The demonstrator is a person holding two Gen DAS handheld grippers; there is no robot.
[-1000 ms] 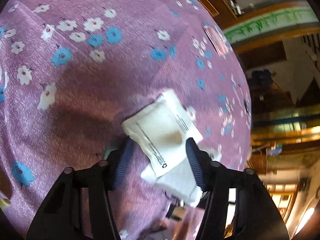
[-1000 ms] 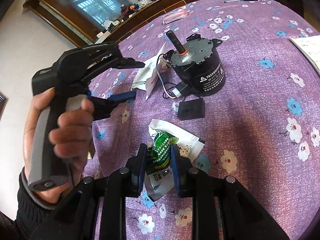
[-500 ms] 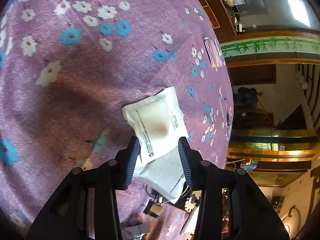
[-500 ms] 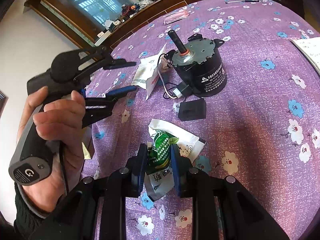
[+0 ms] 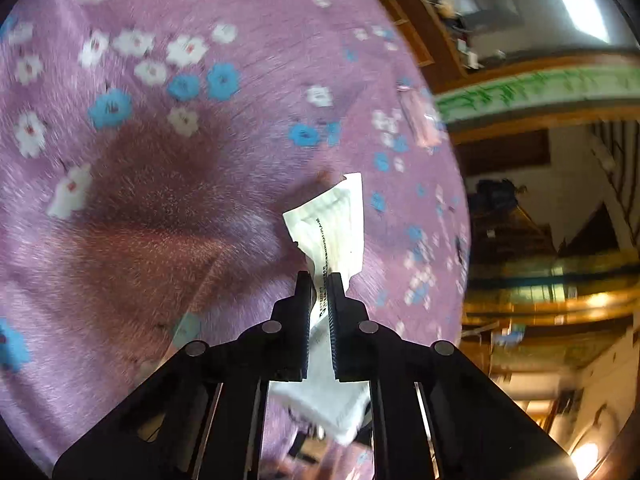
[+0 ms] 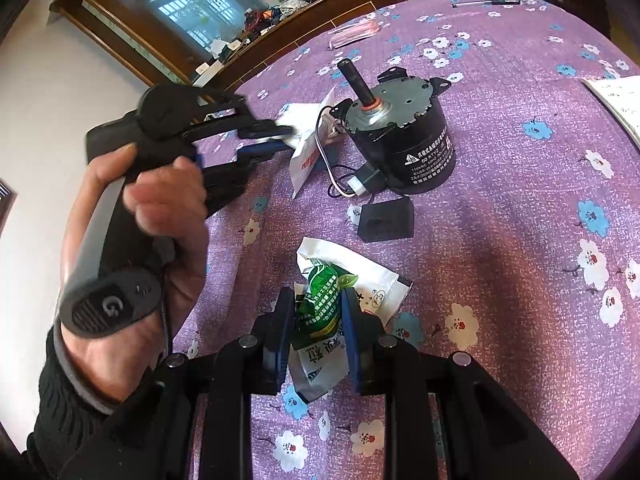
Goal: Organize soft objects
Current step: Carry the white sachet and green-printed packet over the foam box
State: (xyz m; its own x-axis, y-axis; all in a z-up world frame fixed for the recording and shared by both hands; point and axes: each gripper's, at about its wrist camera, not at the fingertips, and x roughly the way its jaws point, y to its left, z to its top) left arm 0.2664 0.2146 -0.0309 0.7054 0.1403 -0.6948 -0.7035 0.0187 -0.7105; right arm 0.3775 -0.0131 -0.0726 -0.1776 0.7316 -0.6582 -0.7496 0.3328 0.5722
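Observation:
A white printed sachet (image 5: 336,220) is pinched at its near end by my left gripper (image 5: 319,280), whose jaws are closing tight on it so that it crumples and stands up off the purple flowered cloth (image 5: 160,200). A second white sachet (image 5: 324,400) shows under the fingers. In the right wrist view a hand holds the left gripper (image 6: 276,140) at the white sachet (image 6: 306,152), beside the motor. My right gripper (image 6: 316,300) is shut on a green snack packet (image 6: 320,280) that rests over a torn white wrapper (image 6: 376,280).
A black motor (image 6: 400,132) with a shaft and wires stands mid-table, a small black box (image 6: 386,220) in front of it. A pink packet (image 6: 354,34) and a pen (image 6: 486,2) lie far back. Paper (image 6: 616,96) sits at the right edge.
The left gripper's jaws went from wide apart to shut on the white sachet, crumpling and lifting it. The right gripper stayed still on the green packet.

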